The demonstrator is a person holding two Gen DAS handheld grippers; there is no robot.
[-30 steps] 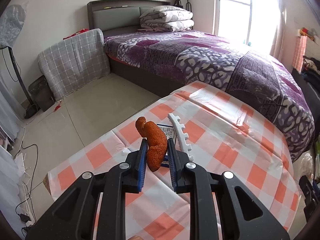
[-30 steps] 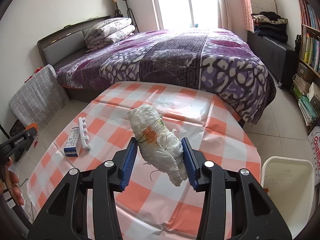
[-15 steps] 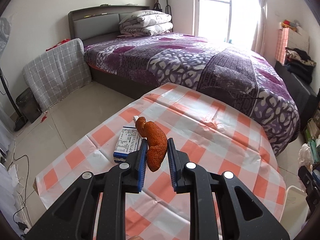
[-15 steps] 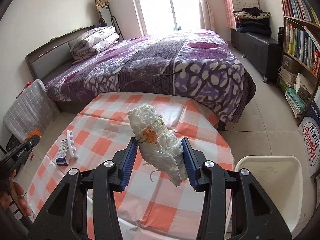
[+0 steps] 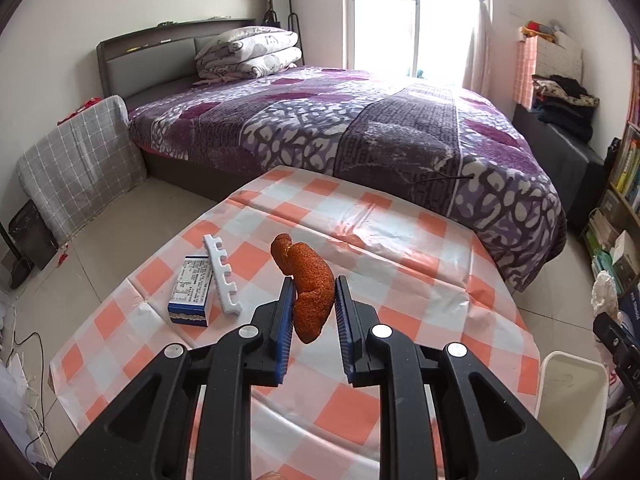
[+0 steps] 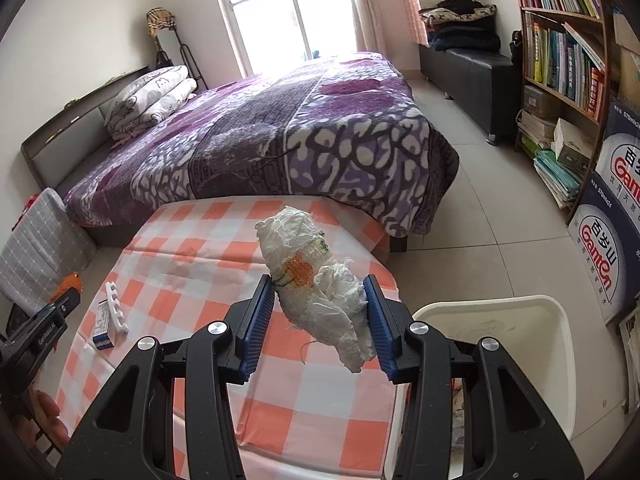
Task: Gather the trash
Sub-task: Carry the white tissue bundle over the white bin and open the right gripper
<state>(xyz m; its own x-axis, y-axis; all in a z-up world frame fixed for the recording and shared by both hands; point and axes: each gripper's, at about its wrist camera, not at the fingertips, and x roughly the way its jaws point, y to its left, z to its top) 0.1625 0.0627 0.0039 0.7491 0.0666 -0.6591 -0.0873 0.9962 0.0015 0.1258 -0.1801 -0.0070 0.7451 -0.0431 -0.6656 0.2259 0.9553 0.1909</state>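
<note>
My left gripper (image 5: 313,286) is shut on an orange peel (image 5: 307,280) and holds it above the orange-checked table (image 5: 400,280). My right gripper (image 6: 318,288) is shut on a crumpled white wad of cloth (image 6: 312,284) with orange and green marks, held above the table's right edge (image 6: 384,272). A white bin (image 6: 504,352) stands on the floor just right of the table; it also shows in the left wrist view (image 5: 568,400). The left gripper (image 6: 48,320) with the peel shows at the far left of the right wrist view.
A small blue and white box (image 5: 191,290) and a white notched plastic strip (image 5: 220,274) lie on the table's left side. A purple bed (image 5: 360,136) stands beyond the table. A bookshelf (image 6: 568,52) and stacked cartons (image 6: 612,232) stand on the right.
Both grippers have swung to the right with their loads still held. The white bin has come much further into the right wrist view and has appeared in the left wrist view.
</note>
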